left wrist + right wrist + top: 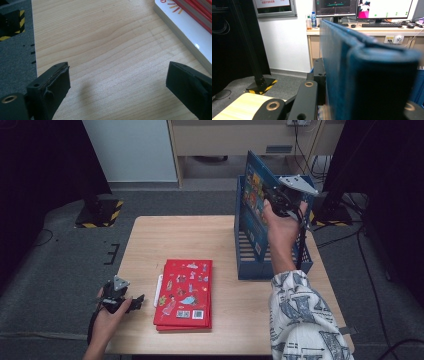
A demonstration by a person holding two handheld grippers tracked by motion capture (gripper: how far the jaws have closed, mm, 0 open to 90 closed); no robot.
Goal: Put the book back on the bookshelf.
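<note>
My right gripper (274, 200) is shut on a blue picture book (254, 187), holding it upright and tilted over the blue slatted crate (248, 265) at the table's right. In the right gripper view the blue book (337, 50) stands edge-on between the jaws of that gripper (352, 82), hiding the right one. A stack of red books (184, 295) lies flat at the table's front middle. Left of it, near the front-left corner, my left gripper (137, 302) rests open. In its own view the left gripper (117, 75) has bare wood between its jaws, and the book stack's corner (190, 27) lies at upper right.
The wooden table (190, 240) has bare room behind the red stack and left of the crate. A yellow-and-black striped stand foot (100, 212) sits on the grey floor beyond the table's left. Desks, monitors and cables stand behind the crate.
</note>
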